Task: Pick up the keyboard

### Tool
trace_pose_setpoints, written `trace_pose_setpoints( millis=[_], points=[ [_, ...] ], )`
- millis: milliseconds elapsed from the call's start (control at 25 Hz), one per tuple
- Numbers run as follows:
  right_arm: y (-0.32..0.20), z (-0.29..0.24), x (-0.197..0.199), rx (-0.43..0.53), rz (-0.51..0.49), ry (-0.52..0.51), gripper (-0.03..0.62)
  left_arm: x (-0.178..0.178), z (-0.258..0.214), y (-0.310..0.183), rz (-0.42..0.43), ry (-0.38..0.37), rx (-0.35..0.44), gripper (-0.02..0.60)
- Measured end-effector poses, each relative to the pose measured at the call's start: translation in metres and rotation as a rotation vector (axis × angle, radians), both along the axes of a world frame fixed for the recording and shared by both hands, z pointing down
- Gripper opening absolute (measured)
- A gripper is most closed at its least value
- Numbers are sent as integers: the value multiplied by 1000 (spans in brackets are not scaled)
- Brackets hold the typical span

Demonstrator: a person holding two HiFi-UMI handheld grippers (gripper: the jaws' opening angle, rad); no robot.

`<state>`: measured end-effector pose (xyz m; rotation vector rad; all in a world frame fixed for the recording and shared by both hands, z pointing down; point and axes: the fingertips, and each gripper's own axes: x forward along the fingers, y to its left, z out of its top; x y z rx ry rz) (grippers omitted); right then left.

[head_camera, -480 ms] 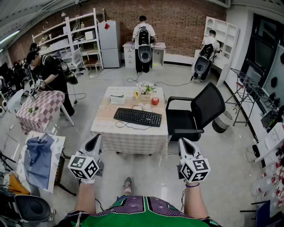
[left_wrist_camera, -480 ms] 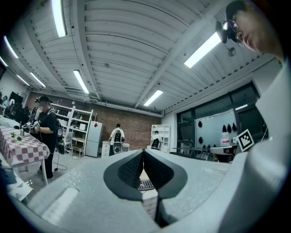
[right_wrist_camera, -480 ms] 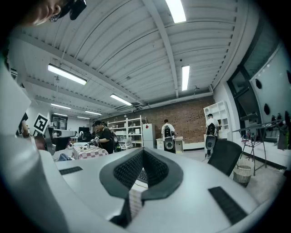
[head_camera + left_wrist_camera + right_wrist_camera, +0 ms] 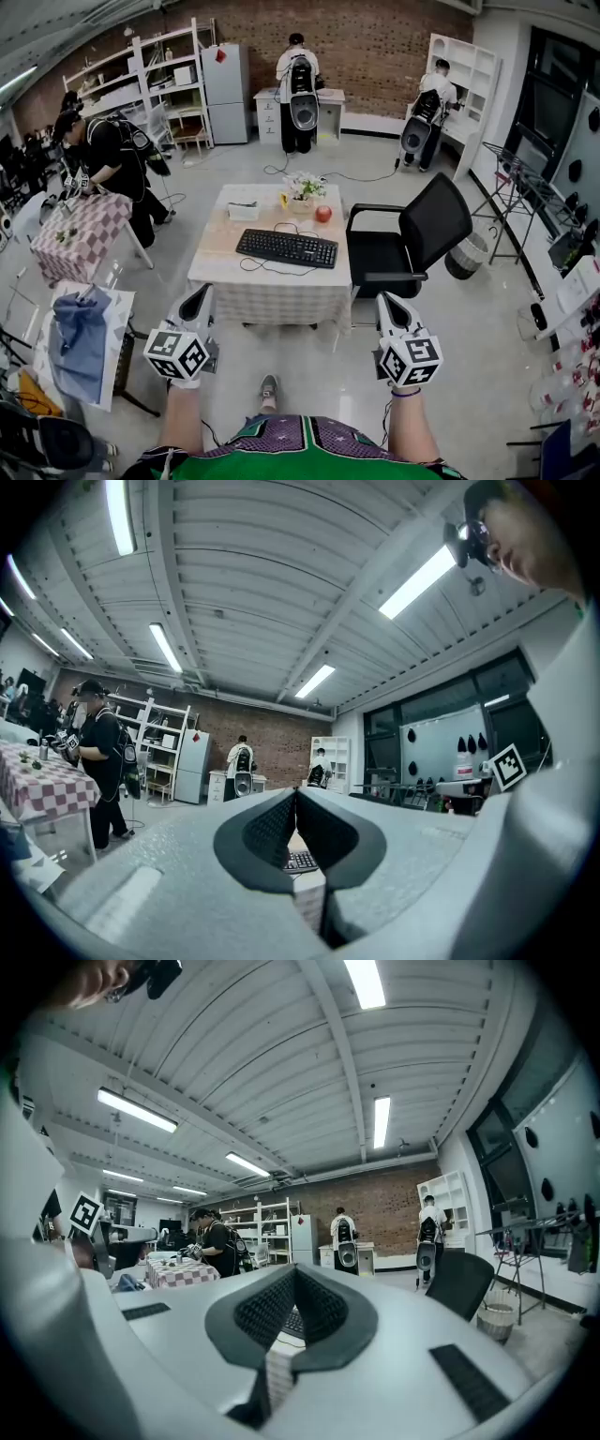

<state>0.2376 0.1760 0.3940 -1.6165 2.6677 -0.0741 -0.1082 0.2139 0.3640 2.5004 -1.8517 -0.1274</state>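
Clenched jaws on both: our left gripper (image 4: 295,793) and right gripper (image 4: 293,1271) are closed on nothing and held level, well short of the surface (image 4: 270,292). Since half a second ago, the scene has slid slightly left in the head view; our grippers keep their spots. We see the keyboard (image 4: 287,248) flat near the surface's middle, its long axis running left to right, right end slightly nearer us. Its cable (image 4: 266,270) loops just before it. An apple (image 4: 322,214) and flowers (image 4: 303,188) lie beyond; a black chair (image 4: 412,234) crowds the right edge.
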Motion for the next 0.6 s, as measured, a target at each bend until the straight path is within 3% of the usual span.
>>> trace_pose_setpoints(
  millis=[600],
  points=[
    [-29,-10,-16,4,-25,-29,0,-11,-2,-29,13,-10,-4,18]
  ],
)
